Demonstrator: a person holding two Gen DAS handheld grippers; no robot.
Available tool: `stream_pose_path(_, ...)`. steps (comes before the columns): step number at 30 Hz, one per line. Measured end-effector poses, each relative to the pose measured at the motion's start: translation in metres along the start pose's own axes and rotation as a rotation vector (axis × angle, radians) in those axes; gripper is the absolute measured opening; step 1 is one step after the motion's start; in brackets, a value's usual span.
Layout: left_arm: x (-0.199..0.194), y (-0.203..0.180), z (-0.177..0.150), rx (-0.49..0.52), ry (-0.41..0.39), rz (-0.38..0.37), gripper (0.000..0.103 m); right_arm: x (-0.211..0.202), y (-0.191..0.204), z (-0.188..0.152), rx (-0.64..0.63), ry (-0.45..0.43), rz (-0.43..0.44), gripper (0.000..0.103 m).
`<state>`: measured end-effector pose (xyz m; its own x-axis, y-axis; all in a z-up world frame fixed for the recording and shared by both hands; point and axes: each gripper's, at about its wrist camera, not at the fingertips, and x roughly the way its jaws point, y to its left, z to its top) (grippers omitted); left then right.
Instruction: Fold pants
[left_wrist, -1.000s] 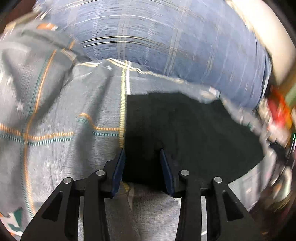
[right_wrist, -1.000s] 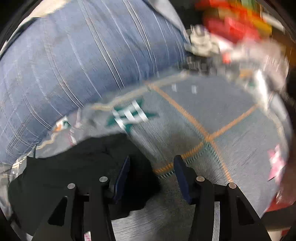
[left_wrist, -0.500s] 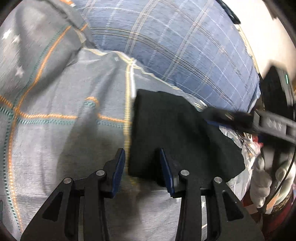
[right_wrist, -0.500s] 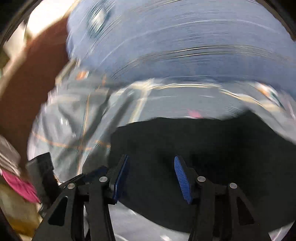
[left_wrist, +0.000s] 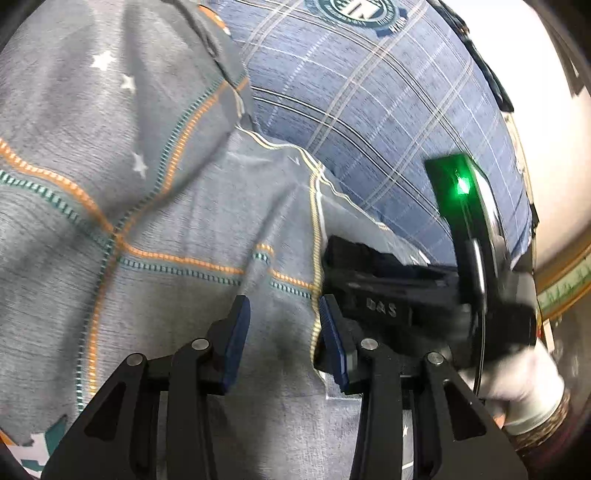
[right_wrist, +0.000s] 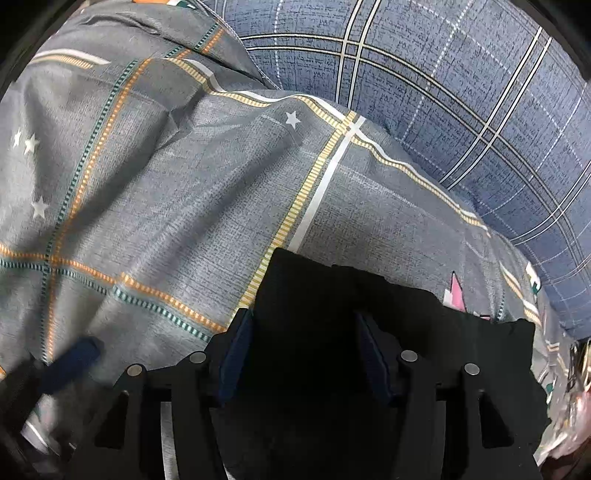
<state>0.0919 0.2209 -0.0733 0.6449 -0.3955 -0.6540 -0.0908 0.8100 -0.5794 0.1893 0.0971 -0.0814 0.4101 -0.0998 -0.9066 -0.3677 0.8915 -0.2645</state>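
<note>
The black pants (right_wrist: 369, 295) lie folded on the grey checked bedsheet (right_wrist: 166, 184). My right gripper (right_wrist: 302, 321) points steeply down over their left end. Its jaws are closing, with black cloth between the two blue pads, and I see no pinch in the cloth. In the left wrist view my left gripper (left_wrist: 283, 306) stands open over bare sheet with nothing between its fingers, just left of the right tool's black housing (left_wrist: 388, 291), which hides the pants there. A white-gloved hand (left_wrist: 517, 387) holds that tool. A blue fingertip of the left gripper (right_wrist: 74, 354) shows at the lower left.
A blue plaid cushion or quilt (right_wrist: 461, 92) rises behind the sheet and runs along the far side (left_wrist: 369, 110). A raised fold of grey sheet (left_wrist: 110, 92) bulges at the upper left. Blurred clutter (right_wrist: 576, 369) sits past the bed's right edge.
The right gripper swept across the bed and now stands over the pants' left end. The left gripper slid left off the pants' corner, so only sheet lies between its fingers.
</note>
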Motion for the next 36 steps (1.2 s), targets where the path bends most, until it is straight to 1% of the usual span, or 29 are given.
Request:
stream_pose_path(2,0.0,0.0,-0.002,0.002,-0.001,-0.004,0.037,-0.004,-0.003,-0.002,-0.004,-0.025,0.003,0.035)
stream_pose_path(3,0.001,-0.001,-0.003,0.011,0.001,-0.009,0.037,-0.008,-0.013,-0.005,0.025,-0.04,0.04,0.029)
stream_pose_path(5,0.004,-0.01,-0.007,0.047,0.005,-0.014,0.037,-0.016,-0.037,-0.012,0.098,-0.069,0.112,0.023)
stream_pose_path(8,0.014,-0.027,-0.013,0.1,0.025,-0.047,0.037,-0.022,-0.06,-0.019,0.171,-0.102,0.195,0.021)
stream_pose_path(9,0.018,-0.034,-0.013,0.124,0.03,-0.061,0.041,-0.023,-0.066,-0.021,0.189,-0.115,0.223,0.021)
stream_pose_path(10,0.025,-0.045,-0.012,0.159,0.029,-0.061,0.049,-0.025,-0.07,-0.02,0.203,-0.125,0.243,0.021)
stream_pose_path(11,0.029,-0.054,-0.012,0.198,0.024,-0.053,0.053,-0.027,-0.074,-0.022,0.218,-0.135,0.26,0.021)
stream_pose_path(12,0.03,-0.058,-0.012,0.233,0.018,-0.049,0.053,-0.033,-0.075,-0.024,0.227,-0.155,0.281,0.021)
stream_pose_path(13,0.033,-0.066,-0.011,0.274,0.007,-0.047,0.054,-0.039,-0.077,-0.026,0.223,-0.178,0.295,0.021)
stream_pose_path(16,0.038,-0.08,-0.014,0.348,-0.013,-0.078,0.075,-0.058,-0.075,-0.029,0.202,-0.228,0.301,0.021)
stream_pose_path(18,0.039,-0.084,-0.021,0.377,-0.022,-0.089,0.076,-0.069,-0.075,-0.033,0.182,-0.26,0.303,0.021)
stream_pose_path(19,0.04,-0.086,-0.024,0.385,-0.009,-0.097,0.076,-0.073,-0.075,-0.034,0.176,-0.267,0.312,0.021)
stream_pose_path(20,0.04,-0.088,-0.025,0.389,0.01,-0.102,0.069,-0.074,-0.074,-0.036,0.175,-0.269,0.319,0.021)
stream_pose_path(21,0.042,-0.09,-0.025,0.39,0.05,-0.105,0.054,-0.076,-0.073,-0.037,0.171,-0.271,0.326,0.021)
stream_pose_path(22,0.042,-0.089,-0.024,0.377,0.081,-0.113,0.013,-0.077,-0.071,-0.038,0.168,-0.27,0.331,0.021)
stream_pose_path(23,0.042,-0.086,-0.022,0.354,0.106,-0.127,0.005,-0.078,-0.069,-0.038,0.169,-0.272,0.335,0.021)
stream_pose_path(26,0.026,-0.079,-0.017,0.3,0.084,-0.154,0.005,-0.086,-0.067,-0.036,0.188,-0.298,0.368,0.021)
stream_pose_path(28,0.004,-0.079,-0.012,0.284,0.043,-0.179,0.005,-0.099,-0.062,-0.034,0.19,-0.325,0.392,0.021)
stream_pose_path(30,-0.019,-0.079,-0.008,0.275,-0.002,-0.189,0.005,-0.115,-0.054,-0.031,0.177,-0.358,0.405,0.021)
stream_pose_path(32,-0.043,-0.072,-0.004,0.246,-0.045,-0.199,0.005,-0.13,-0.045,-0.026,0.167,-0.382,0.432,0.021)
stream_pose_path(34,-0.055,-0.062,0.0,0.215,-0.077,-0.164,0.005,-0.138,-0.031,-0.017,0.147,-0.39,0.469,0.021)
stream_pose_path(36,-0.063,-0.041,0.005,0.146,-0.095,-0.099,0.005,-0.133,-0.014,-0.007,0.135,-0.38,0.495,0.021)
